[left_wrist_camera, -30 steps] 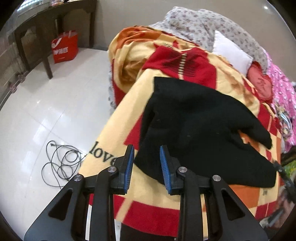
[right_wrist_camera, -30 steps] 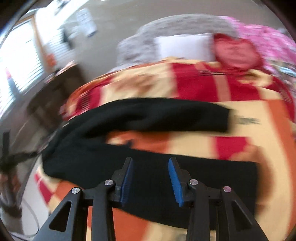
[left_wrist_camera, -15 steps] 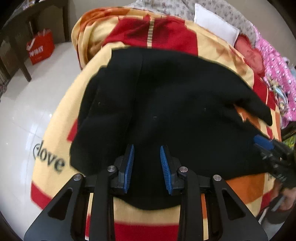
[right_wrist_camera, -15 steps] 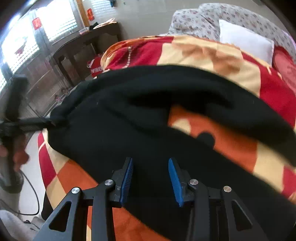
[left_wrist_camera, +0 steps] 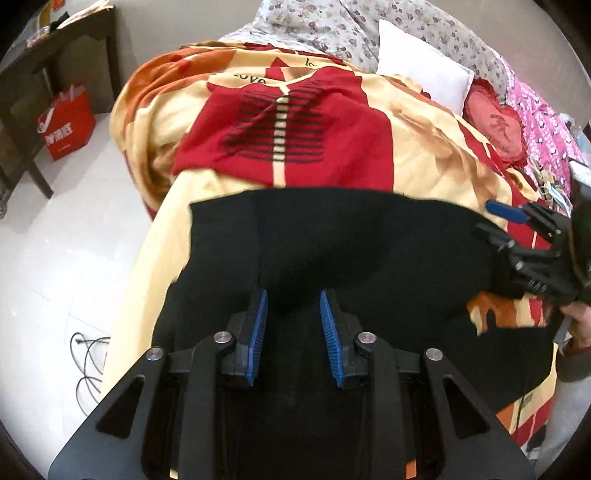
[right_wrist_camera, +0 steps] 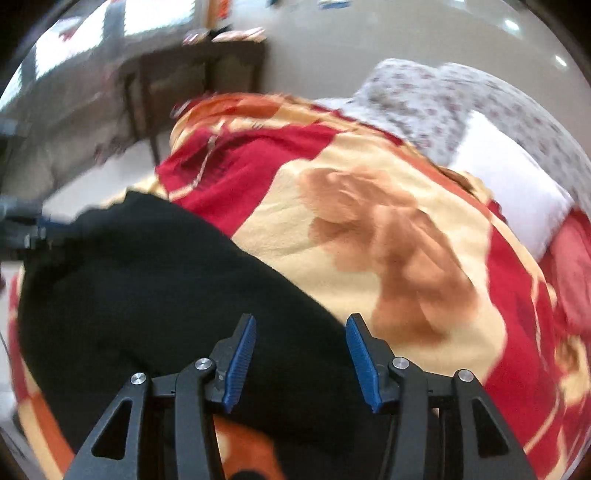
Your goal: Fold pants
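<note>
Black pants (left_wrist_camera: pixel 351 251) lie spread on a red, yellow and orange blanket (left_wrist_camera: pixel 288 122) on a bed. My left gripper (left_wrist_camera: pixel 291 328) hovers over the near part of the pants, jaws apart and empty. My right gripper (right_wrist_camera: pixel 299 358) is open and empty above the pants (right_wrist_camera: pixel 147 288) near their upper edge; this view is blurred. The right gripper also shows in the left wrist view (left_wrist_camera: pixel 517 229) at the right edge, over the pants' far end. The left gripper shows dimly in the right wrist view (right_wrist_camera: pixel 22 229) at the left edge.
A white pillow (left_wrist_camera: pixel 421 77), a flowered quilt (left_wrist_camera: pixel 332 33) and a red heart cushion (left_wrist_camera: pixel 495 129) lie at the bed's head. A dark wooden table (left_wrist_camera: pixel 55 55), a red bag (left_wrist_camera: pixel 66 122) and a black cable (left_wrist_camera: pixel 88 365) are on the white floor at left.
Both grippers have pulled back and risen over the pants. The pants now lie flatter, with a straight far edge. The right gripper's jaws have opened wider.
</note>
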`<state>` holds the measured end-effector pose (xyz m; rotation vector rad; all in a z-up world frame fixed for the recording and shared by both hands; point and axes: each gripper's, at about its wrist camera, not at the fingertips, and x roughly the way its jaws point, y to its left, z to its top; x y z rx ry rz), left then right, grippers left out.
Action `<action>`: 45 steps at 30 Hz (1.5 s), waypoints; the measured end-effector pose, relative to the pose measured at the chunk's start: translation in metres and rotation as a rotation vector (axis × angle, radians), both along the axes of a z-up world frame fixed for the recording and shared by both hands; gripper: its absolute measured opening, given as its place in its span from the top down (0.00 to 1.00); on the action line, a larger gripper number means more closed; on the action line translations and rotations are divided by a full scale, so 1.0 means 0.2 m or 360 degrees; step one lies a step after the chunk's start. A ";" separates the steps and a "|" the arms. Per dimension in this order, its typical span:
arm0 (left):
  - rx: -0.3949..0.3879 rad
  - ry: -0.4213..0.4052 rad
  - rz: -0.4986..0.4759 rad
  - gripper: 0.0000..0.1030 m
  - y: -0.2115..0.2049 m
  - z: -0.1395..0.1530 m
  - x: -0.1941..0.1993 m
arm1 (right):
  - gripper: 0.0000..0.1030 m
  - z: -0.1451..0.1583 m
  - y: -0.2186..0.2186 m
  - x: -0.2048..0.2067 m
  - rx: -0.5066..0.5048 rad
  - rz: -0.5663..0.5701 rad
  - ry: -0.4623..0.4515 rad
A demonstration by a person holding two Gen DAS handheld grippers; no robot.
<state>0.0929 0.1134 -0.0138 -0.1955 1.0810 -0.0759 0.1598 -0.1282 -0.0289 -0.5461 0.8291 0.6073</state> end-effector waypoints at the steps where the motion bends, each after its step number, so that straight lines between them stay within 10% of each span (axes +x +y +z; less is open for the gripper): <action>1: -0.0021 0.0011 -0.0010 0.50 0.00 -0.01 0.02 | 0.52 -0.02 0.02 0.01 -0.0036 0.0037 0.0005; 6: -0.0104 0.0039 -0.0021 0.43 0.01 -0.05 0.10 | 0.54 -0.15 0.10 0.11 -0.0176 0.0187 0.0107; 9: -0.0204 0.0068 0.0023 0.43 0.05 -0.07 0.12 | 0.91 -0.16 0.11 0.12 -0.0085 0.0185 0.0116; 11: -0.0279 0.0065 0.0052 0.43 0.08 -0.06 0.11 | 0.94 -0.16 0.13 0.06 -0.0085 0.0174 0.0038; 24: -0.0762 -0.0031 0.0202 0.33 0.18 0.07 0.00 | 0.95 0.08 0.05 -0.58 0.0234 0.0206 -0.0173; 27: -0.0817 -0.0063 0.0232 0.18 0.18 0.08 -0.02 | 0.95 0.08 0.05 -0.68 0.0280 0.0220 -0.0164; 45: -0.0754 0.0000 0.0216 0.17 0.03 0.10 -0.16 | 0.95 -0.15 0.11 -1.07 0.0199 0.0384 0.0008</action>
